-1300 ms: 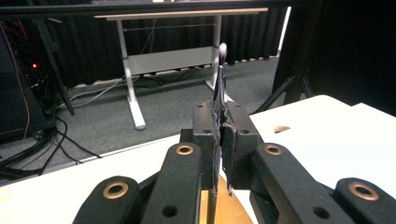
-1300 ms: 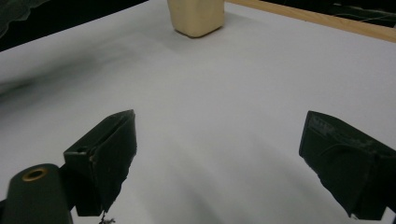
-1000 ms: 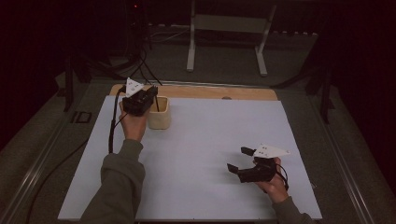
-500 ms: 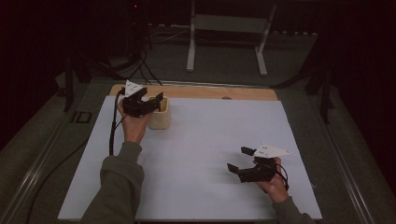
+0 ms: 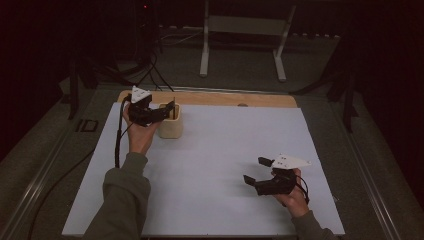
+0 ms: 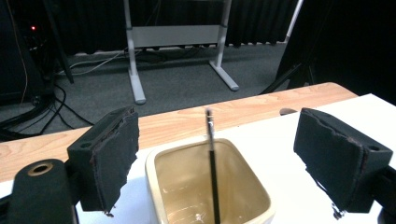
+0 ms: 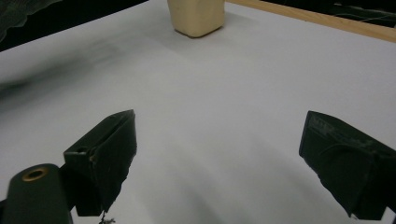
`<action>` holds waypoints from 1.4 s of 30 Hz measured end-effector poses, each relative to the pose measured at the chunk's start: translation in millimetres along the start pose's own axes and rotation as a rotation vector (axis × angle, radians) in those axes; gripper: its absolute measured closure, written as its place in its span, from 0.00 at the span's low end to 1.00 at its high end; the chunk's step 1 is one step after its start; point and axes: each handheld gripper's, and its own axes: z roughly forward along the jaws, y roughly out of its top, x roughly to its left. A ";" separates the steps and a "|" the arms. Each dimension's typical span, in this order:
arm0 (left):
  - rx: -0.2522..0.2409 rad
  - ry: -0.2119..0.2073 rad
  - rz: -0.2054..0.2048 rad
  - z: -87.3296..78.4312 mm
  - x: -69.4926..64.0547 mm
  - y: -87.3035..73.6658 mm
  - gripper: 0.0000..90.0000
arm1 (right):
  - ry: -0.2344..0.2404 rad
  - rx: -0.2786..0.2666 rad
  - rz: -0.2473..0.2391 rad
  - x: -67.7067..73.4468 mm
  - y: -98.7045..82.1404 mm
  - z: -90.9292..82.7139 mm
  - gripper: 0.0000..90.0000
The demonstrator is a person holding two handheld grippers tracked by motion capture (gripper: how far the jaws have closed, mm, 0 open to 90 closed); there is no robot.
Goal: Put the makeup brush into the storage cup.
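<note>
A cream square cup (image 5: 170, 126) stands at the white board's far left. A thin black stick (image 6: 212, 163) stands upright in the cup (image 6: 161, 184), its tip above the rim. My left gripper (image 5: 169, 108) hovers just over the cup. Its jaws have just been opening, and in the left gripper view (image 6: 218, 140) they stand wide on either side of the stick without touching it. My right gripper (image 5: 255, 170) rests low over the board at the near right, open with nothing between its jaws (image 7: 219, 154). The cup (image 7: 196, 16) lies far ahead of it.
A white board (image 5: 225, 150) covers most of the wooden table (image 5: 210, 98). A black cable (image 5: 118, 145) trails from the left gripper along the board's left edge. A grey metal stand (image 5: 240, 30) sits on the floor beyond the table.
The left gripper's jaws were shut over the cup and now stand spread apart. Both hands have stayed in place.
</note>
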 end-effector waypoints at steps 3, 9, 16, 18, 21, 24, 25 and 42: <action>0.004 -0.004 0.001 0.1 0.3 -0.1 0.17 | 0.000 -0.001 -0.001 -0.4 -0.1 0.0 0.12; 0.004 -0.013 -0.001 -1.8 0.1 0.4 0.17 | 0.000 0.001 0.000 -0.8 0.1 0.1 0.12; 0.009 -0.009 -0.002 -3.8 3.1 0.9 0.16 | 0.001 0.003 -0.003 -1.4 -0.2 1.3 0.12; 0.011 -0.014 -0.001 -4.2 3.6 0.6 0.15 | 0.001 0.001 -0.002 -1.7 -0.1 1.0 0.12; 0.012 -0.019 0.005 -5.2 3.5 0.5 0.14 | -0.001 0.002 -0.001 -1.9 -0.2 0.4 0.12; 0.013 -0.023 0.012 -6.4 3.4 0.7 0.14 | 0.000 0.000 -0.001 -1.8 -0.1 0.2 0.12; 0.014 -0.023 0.013 -7.1 3.4 0.9 0.14 | -0.001 0.002 -0.002 -1.9 -0.1 0.1 0.12; 0.018 -0.041 0.015 -30.7 9.9 7.9 0.10 | -0.026 -0.015 0.007 -8.1 0.6 -7.1 0.12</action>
